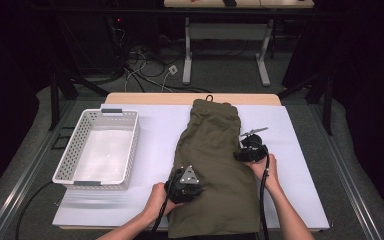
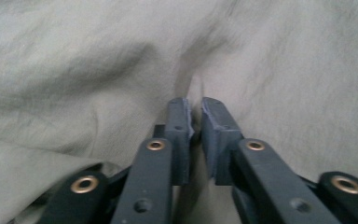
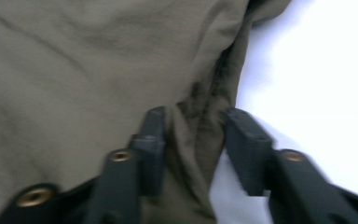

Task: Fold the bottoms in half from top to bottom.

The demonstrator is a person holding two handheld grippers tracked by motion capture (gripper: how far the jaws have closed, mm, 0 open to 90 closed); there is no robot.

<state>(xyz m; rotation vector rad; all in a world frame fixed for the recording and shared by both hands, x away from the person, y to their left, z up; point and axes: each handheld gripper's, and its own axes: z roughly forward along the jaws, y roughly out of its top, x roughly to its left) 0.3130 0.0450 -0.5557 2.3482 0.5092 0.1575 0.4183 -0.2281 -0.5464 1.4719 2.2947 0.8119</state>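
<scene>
An olive-green garment [image 1: 212,160] lies lengthwise on the white table cover, folded narrow, with a small loop at its far end. My left gripper [image 1: 184,186] rests on the garment's near left edge; in the left gripper view its jaws are shut on a pinched fold of the cloth [image 2: 193,100]. My right gripper [image 1: 250,149] sits at the garment's right edge. In the right gripper view its jaws stand apart, with the bunched hem [image 3: 200,126] between the fingertips [image 3: 151,135].
A white perforated basket [image 1: 100,147] stands on the left of the table. Bare white cover [image 1: 300,165] lies right of the garment. Beyond the table's far edge are cables and another table's legs [image 1: 187,55].
</scene>
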